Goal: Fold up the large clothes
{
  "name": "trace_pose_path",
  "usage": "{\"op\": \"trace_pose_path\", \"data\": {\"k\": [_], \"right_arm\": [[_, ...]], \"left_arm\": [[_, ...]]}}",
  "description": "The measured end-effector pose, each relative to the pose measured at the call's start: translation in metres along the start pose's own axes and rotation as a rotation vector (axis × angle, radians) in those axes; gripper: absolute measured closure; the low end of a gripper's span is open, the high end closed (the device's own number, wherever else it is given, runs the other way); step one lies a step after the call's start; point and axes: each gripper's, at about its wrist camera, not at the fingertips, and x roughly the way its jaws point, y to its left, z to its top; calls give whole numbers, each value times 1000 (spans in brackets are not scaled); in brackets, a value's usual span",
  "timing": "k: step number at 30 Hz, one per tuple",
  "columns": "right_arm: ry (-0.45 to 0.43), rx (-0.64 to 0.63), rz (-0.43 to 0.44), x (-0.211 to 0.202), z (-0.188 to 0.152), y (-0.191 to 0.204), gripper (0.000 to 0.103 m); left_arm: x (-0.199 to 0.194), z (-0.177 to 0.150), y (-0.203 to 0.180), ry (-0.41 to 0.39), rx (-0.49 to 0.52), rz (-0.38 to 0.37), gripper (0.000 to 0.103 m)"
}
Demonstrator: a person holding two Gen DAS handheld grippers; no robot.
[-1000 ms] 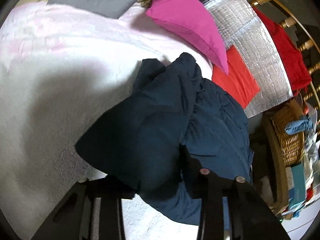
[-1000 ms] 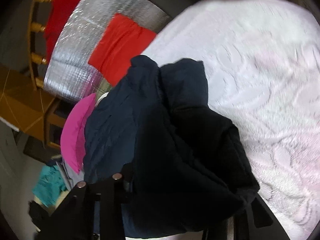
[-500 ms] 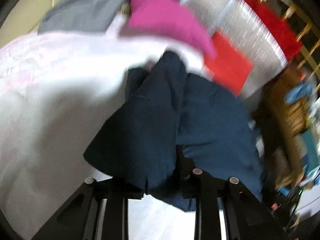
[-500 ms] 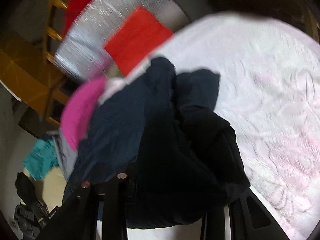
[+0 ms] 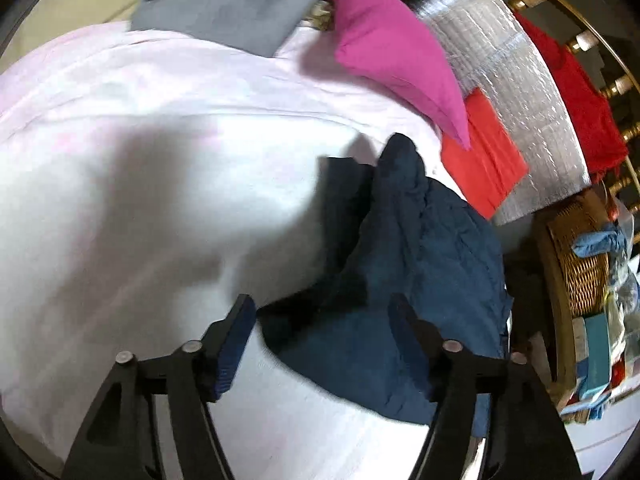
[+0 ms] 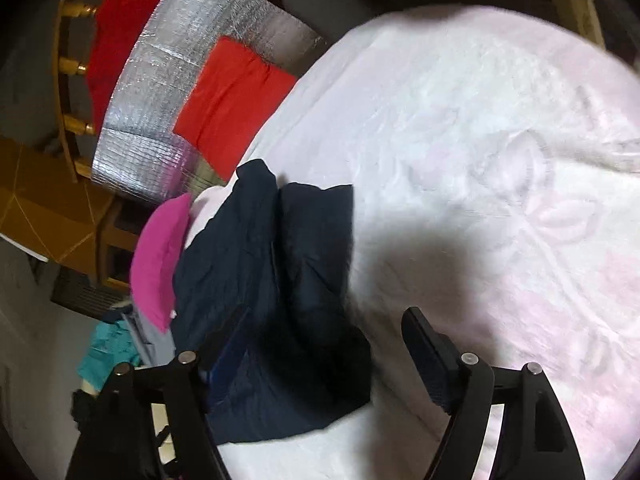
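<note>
Navy garment lies bunched on the white-pink bedspread, lower centre-right of the left wrist frame and lower centre-left of the right wrist frame. Left tool: jaws opening, spread wide; the garment's lower edge sits between them, pads not pressing it. Right tool: jaws opening, spread wide; the cloth lies between them and against the left-hand finger, no grip evident. Magenta pillow lies above the garment at upper centre-right. Red cloth rests on silver foil sheet, upper right. Grey fabric at top centre. Wicker basket at right edge.
</note>
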Motion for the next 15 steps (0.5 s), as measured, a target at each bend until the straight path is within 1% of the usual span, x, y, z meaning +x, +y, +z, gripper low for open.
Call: {"op": "trace_pose_path", "data": {"k": [1, 3, 4, 5, 6, 8, 9, 10, 12, 13, 14, 15], "right_arm": [[1, -6, -10, 7, 3, 2, 23], [9, -57, -42, 27, 9, 13, 23], [14, -74, -48, 35, 9, 17, 23], [26, -88, -51, 46, 12, 19, 23], [41, -89, -48, 52, 12, 18, 23], [64, -79, -30, 63, 13, 17, 23], [71, -79, -18, 65, 8, 16, 23], [87, -83, -1, 71, 7, 19, 28], [101, -94, 26, 76, 0, 24, 45], [84, -114, 14, 77, -2, 31, 51], [62, -141, 3, 76, -4, 39, 54], [37, -171, 3, 68, -6, 46, 57]], "left_arm": [[8, 2, -4, 4, 4, -10, 29], [29, 5, -11, 41, 19, -27, 27], [38, 7, -12, 68, 21, -22, 25], [48, 7, -12, 83, 22, 11, 24], [55, 6, -15, 85, 25, 26, 24], [59, 6, -13, 93, 21, 13, 24], [60, 8, -12, 91, 14, 2, 24], [60, 8, -10, 86, 10, -12, 24], [59, 10, -9, 72, 17, -37, 25], [57, 10, -9, 56, 24, -51, 33], [58, 11, -15, 45, 33, -57, 38], [55, 11, -18, 33, 52, -74, 49]]}}
